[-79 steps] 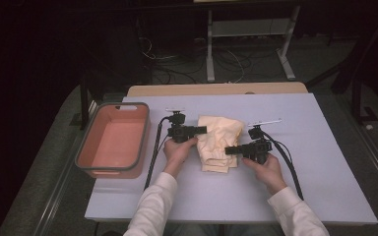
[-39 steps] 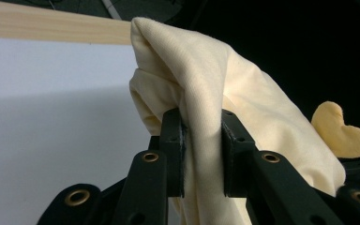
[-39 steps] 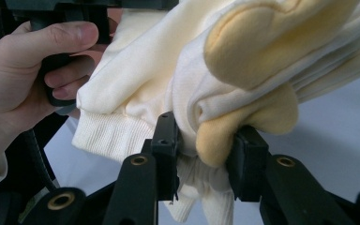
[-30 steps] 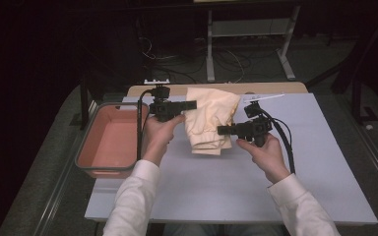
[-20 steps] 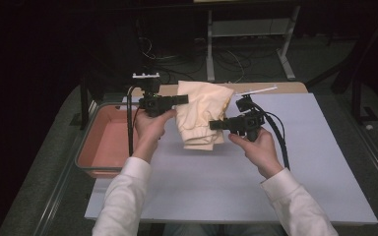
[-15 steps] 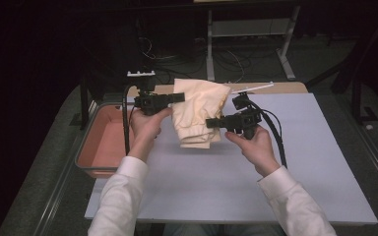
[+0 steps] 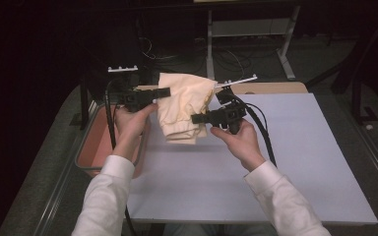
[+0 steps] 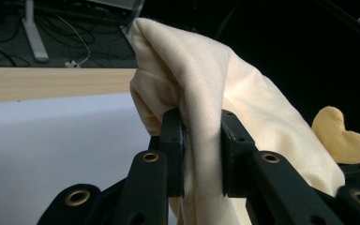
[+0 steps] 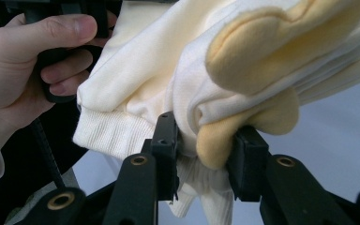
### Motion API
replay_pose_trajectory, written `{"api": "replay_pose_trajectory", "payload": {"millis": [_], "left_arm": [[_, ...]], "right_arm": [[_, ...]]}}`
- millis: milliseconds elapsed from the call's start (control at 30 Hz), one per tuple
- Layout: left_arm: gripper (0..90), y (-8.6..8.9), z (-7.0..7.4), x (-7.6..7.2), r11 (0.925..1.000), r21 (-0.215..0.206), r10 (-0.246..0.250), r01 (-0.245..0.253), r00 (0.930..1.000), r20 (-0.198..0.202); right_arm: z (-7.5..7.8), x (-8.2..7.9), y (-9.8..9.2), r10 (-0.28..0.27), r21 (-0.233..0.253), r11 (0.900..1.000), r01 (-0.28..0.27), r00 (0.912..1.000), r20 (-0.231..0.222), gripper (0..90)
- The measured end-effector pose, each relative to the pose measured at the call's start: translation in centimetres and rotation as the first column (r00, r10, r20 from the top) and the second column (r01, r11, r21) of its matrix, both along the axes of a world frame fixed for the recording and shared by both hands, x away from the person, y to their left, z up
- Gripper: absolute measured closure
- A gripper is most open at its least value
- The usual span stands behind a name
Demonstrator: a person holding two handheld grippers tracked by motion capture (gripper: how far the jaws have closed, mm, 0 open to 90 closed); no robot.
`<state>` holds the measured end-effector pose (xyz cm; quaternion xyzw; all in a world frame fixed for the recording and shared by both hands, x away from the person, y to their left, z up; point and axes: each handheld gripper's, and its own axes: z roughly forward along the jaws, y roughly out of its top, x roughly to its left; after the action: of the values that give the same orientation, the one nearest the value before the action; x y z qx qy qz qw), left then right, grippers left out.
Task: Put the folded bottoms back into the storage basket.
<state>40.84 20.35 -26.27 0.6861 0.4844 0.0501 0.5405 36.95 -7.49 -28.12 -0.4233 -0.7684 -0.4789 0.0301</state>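
Carrying a folded garment toward the bin

Held clear above the table [image 7: 300, 162], the cream garment [image 7: 184, 105] is hung between both tools, its long axis hanging downward. The pink bin [image 7: 96, 147] lies to its left, nearer the left gripper [image 7: 160, 92], whose jaws are clamped on an upper fold. The right gripper [image 7: 197, 118] is pinched on a thicker, lower bundle.
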Motion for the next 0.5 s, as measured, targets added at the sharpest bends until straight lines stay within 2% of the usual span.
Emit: {"api": "replay_pose_trajectory", "payload": {"millis": [500], "left_arm": [[74.2,3.1,1.6,-0.6,0.9991,-0.002,0.042,-0.042,0.9987,0.03]], "right_arm": [[1.4,0.4,3.3,0.037,-0.002,0.999,-0.037,0.9989,0.028,66.7]]}}
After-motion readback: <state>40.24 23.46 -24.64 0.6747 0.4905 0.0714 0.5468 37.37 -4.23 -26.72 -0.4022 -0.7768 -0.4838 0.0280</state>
